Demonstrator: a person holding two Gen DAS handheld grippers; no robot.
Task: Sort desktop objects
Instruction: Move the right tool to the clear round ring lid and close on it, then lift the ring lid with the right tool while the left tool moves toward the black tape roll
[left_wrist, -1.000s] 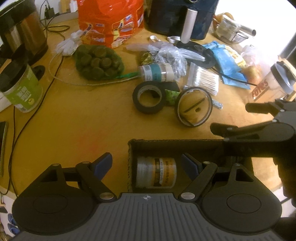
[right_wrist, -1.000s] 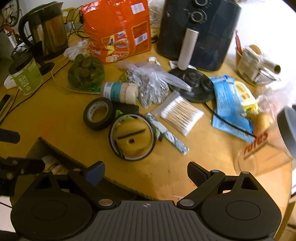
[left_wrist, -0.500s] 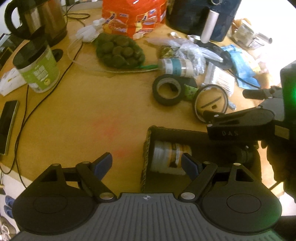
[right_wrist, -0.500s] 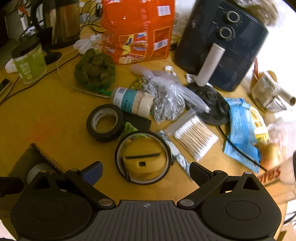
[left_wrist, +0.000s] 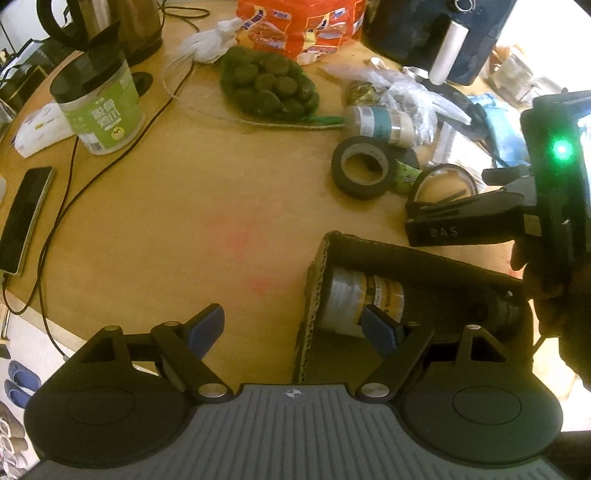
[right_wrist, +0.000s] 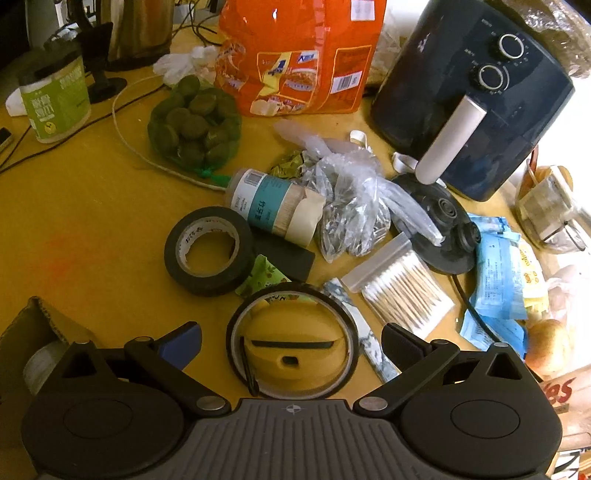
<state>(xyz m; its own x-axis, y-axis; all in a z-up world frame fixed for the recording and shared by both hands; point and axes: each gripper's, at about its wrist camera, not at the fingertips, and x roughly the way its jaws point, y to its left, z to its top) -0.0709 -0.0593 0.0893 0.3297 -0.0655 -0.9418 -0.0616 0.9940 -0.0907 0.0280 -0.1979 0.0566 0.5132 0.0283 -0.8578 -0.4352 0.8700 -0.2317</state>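
Observation:
A cardboard box (left_wrist: 317, 280) lies on the wooden table with a labelled bottle (left_wrist: 362, 299) inside; its corner shows in the right wrist view (right_wrist: 33, 317). My left gripper (left_wrist: 295, 328) is open and empty, its right finger over the box. My right gripper (right_wrist: 291, 341) is open and empty, its fingers either side of a thin clear tape ring (right_wrist: 291, 339). A black tape roll (right_wrist: 210, 251), a teal-labelled toothpick jar (right_wrist: 273, 206) and a bag of cotton swabs (right_wrist: 402, 284) lie just beyond. The right gripper also shows in the left wrist view (left_wrist: 436, 221).
Behind stand a dark air fryer (right_wrist: 476, 92), an orange snack bag (right_wrist: 303, 55), a net of green fruit (right_wrist: 195, 122), a green-labelled tub (right_wrist: 55, 99) and a kettle (right_wrist: 144, 29). A phone (left_wrist: 26, 218) and cable lie left. Blue packets (right_wrist: 498, 269) lie right.
My left gripper has pulled back and to the left, so the box sits further right in its view. My right gripper has moved forward over the clear tape ring.

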